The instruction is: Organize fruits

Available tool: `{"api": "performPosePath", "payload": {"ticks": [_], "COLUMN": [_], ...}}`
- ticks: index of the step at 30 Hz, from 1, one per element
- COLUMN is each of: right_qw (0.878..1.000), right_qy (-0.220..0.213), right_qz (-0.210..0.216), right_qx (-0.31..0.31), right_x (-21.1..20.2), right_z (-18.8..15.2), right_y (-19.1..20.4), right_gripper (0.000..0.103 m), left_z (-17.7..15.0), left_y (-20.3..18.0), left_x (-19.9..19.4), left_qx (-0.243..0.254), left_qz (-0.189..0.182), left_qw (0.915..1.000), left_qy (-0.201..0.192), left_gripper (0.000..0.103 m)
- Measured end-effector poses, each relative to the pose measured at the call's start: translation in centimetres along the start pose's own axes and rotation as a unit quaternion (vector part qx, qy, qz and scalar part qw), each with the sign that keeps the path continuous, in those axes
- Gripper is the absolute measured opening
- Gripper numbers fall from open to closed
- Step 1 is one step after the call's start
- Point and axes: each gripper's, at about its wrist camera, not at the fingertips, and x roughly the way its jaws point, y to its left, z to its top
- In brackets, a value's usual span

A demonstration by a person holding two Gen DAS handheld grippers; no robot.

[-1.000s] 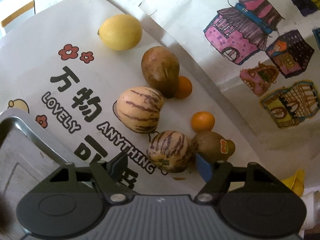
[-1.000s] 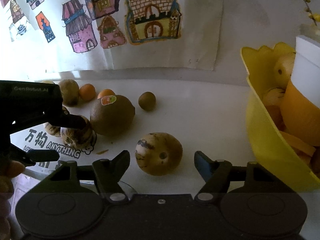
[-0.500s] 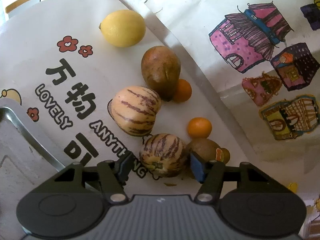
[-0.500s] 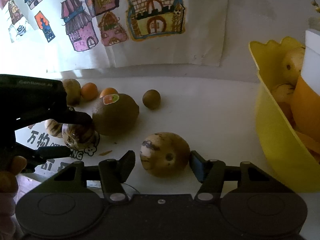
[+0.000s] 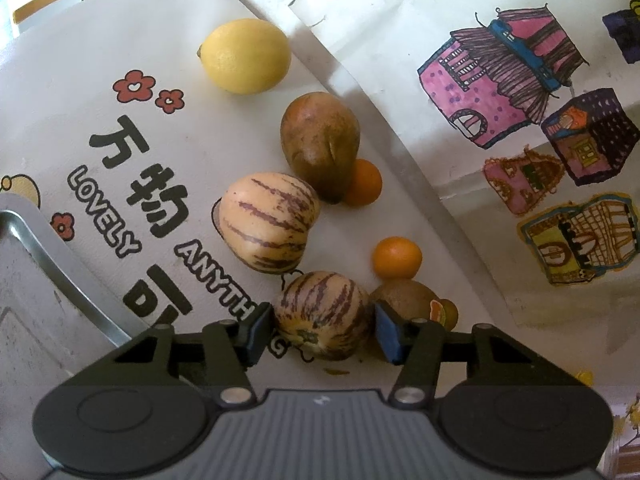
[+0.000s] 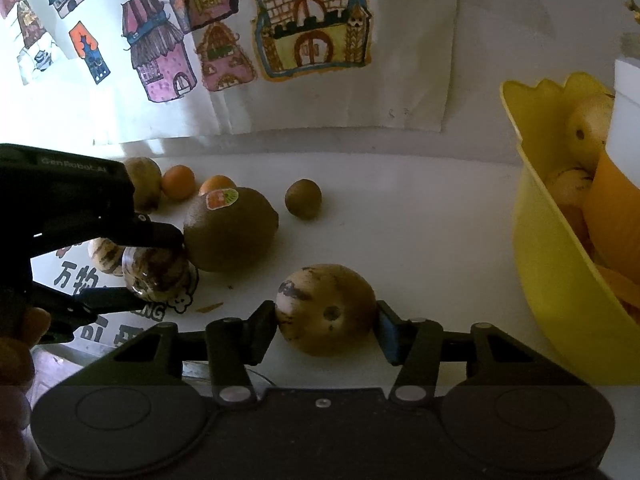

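Observation:
My left gripper (image 5: 323, 330) has its pads on both sides of a small striped melon (image 5: 322, 314) that rests on the printed mat (image 5: 100, 120). It also shows in the right wrist view (image 6: 158, 274), with the left gripper's fingers (image 6: 160, 236) around it. My right gripper (image 6: 326, 326) has its pads against a tan pear with dark blotches (image 6: 325, 308) on the white table. A stickered kiwi (image 6: 230, 234) sits just behind the striped melon.
On the mat lie a lemon (image 5: 245, 55), a brown pear (image 5: 319, 144), a larger striped melon (image 5: 268, 222) and two small oranges (image 5: 362, 182) (image 5: 397, 258). A metal tray (image 5: 44, 248) is at left. A yellow bowl (image 6: 560, 280) with fruit stands at right. A small brown fruit (image 6: 303, 199) lies behind.
Both grippers moved forward and narrowed: the left around the small striped melon, the right around the blotched pear, until the pads reached the fruit.

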Motion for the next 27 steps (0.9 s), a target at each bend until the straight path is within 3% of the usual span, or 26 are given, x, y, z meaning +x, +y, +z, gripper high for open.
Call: {"api": "performPosePath", "payload": {"ticks": [15,27], "right_qw": [1.0,0.999], "right_qy": [-0.007,-0.018], "right_qz": [0.003,0.03], "right_qx": [-0.005,-0.016], "right_x": [0.1,0.0], "right_z": [0.1,-0.4], "right_y": [0.1,0.1], "right_gripper": [0.052,0.052], "left_z": [0.0,-0.5], "left_y": [0.0,0.6], "left_x": [-0.1,-1.2], "left_qx": [0.022,0.043], "left_qz": [0.001,-0.002], "left_qw": [0.9997,0.9991], "left_qy": [0.0,0.009], "left_gripper": [0.057,0.056]}}
